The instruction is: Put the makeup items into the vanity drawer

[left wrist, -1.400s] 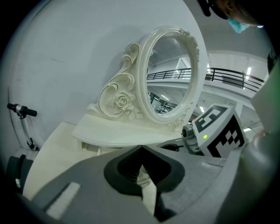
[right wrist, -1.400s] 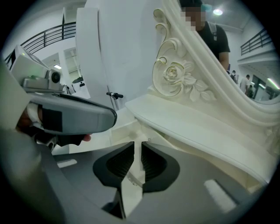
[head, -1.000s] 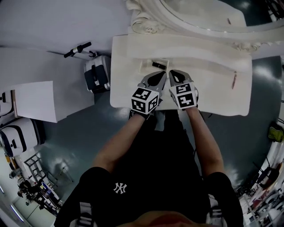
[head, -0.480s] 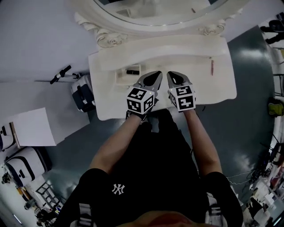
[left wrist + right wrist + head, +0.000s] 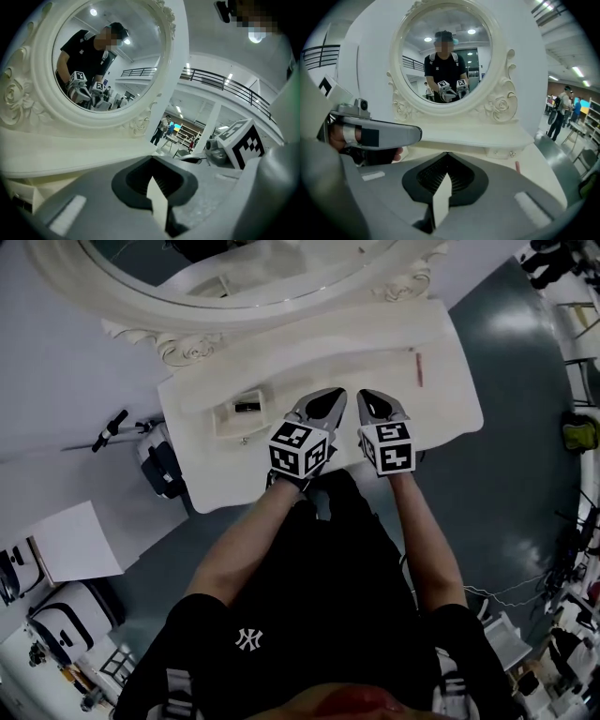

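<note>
The mirror (image 5: 234, 268) is standing at the back of the white worktop (image 5: 441, 404). I'm holding the left gripper (image 5: 332, 396) and right gripper (image 5: 366, 397) side by side over its front edge, both with jaws pressed together, pinching nothing. The small drawer (image 5: 223, 421) is sitting open to their left, with a dark makeup item (image 5: 247, 407) lying inside. A reddish pencil (image 5: 417, 367) is lying on the worktop to their right.
</note>
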A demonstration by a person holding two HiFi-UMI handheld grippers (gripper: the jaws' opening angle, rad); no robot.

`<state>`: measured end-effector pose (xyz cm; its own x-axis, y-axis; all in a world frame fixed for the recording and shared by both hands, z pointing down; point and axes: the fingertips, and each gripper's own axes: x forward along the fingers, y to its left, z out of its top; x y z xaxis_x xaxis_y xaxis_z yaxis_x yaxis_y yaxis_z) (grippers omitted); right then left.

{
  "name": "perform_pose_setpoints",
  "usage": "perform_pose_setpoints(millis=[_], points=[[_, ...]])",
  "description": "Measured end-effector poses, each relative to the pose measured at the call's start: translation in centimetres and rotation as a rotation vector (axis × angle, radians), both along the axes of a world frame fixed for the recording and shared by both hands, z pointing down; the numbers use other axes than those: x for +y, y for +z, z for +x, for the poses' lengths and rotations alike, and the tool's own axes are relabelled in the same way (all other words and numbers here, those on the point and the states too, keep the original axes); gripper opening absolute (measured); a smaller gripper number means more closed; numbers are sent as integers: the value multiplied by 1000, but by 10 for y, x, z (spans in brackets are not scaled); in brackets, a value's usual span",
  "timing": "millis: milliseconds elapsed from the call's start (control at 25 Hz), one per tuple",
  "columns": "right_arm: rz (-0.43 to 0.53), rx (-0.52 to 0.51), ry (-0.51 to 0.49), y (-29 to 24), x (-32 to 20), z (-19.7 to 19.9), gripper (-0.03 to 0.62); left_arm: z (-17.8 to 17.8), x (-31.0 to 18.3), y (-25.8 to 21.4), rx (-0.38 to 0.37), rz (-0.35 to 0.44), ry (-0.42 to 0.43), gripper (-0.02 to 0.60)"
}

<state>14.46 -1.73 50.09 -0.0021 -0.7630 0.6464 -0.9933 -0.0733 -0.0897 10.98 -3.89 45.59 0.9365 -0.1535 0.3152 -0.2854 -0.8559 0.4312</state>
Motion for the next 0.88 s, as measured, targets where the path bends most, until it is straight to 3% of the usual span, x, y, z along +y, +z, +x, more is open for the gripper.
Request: perform_pose_setpoints(millis=[880], points=[[-73, -22, 196, 56, 40, 135, 27, 131, 28, 53, -78, -45, 151, 0]])
